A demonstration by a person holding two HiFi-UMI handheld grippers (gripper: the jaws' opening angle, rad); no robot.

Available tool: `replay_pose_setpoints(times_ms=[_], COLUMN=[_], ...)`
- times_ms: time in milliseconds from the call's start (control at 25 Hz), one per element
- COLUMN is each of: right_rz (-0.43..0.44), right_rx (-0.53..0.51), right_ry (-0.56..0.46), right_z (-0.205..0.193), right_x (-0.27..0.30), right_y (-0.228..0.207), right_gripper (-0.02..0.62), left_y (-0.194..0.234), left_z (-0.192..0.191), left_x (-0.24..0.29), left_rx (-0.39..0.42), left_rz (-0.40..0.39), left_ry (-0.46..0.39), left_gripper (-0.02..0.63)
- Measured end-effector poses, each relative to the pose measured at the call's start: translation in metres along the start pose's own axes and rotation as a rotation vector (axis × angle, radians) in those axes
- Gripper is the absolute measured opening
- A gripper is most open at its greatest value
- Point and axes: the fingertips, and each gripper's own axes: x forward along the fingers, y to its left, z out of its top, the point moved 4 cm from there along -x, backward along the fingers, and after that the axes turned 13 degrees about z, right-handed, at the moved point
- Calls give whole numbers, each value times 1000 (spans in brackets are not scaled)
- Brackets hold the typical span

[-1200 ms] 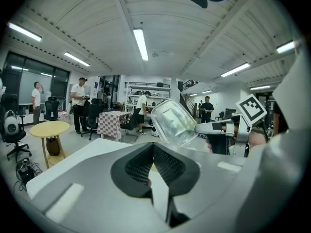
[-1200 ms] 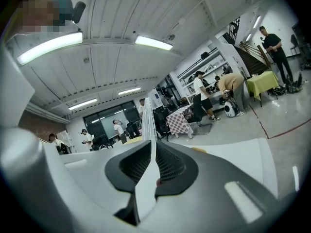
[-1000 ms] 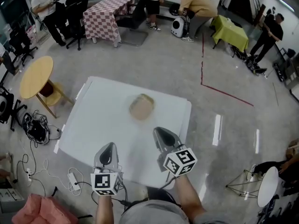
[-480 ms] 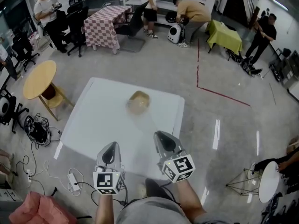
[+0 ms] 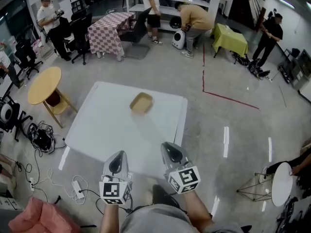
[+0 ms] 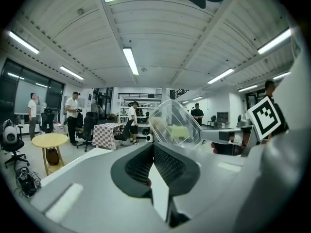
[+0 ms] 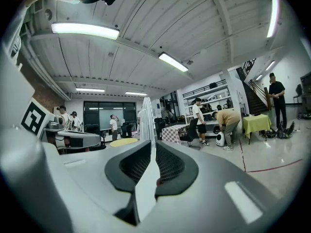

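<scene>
Bright in here, flat and even: the ceiling tubes (image 6: 130, 60) do all the work, and that strip (image 7: 85, 29) burns out white. Shadows are barely there. The floor (image 5: 226, 134) throws back glossy streaks and the table (image 5: 97, 125) is nearly bleached. Pale glints sit on the clear container (image 6: 176, 125). Both gripper views bulge fisheye, with black corners and bent lines. The left gripper (image 6: 153, 147) and right gripper (image 7: 151, 147) loom soft, while the far room is crisp.

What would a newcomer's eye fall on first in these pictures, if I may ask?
Most striking is the clear plastic container, tilted in mid-air above a white table. The right gripper is shut on its thin wall, which appears edge-on between the jaws. Beside it, the left gripper is shut on nothing.
</scene>
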Motion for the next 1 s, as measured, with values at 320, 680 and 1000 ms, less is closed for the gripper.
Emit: replay_pose_setpoints(times_ms=[320, 680, 1000], right_rz=[-22, -49, -46], right_rx=[-4, 2, 14], right_ry=[13, 64, 49], right_z=[-21, -46, -42], right_x=[-34, -61, -63], right_y=[16, 22, 26], right_gripper=[37, 37, 37], left_y=[-15, -25, -23], left_z=[-12, -28, -24], left_x=[-30, -48, -49], left_rx=[2, -7, -2], left_rz=[-21, -28, -23], left_ry=[11, 44, 40], left_gripper=[12, 12, 12])
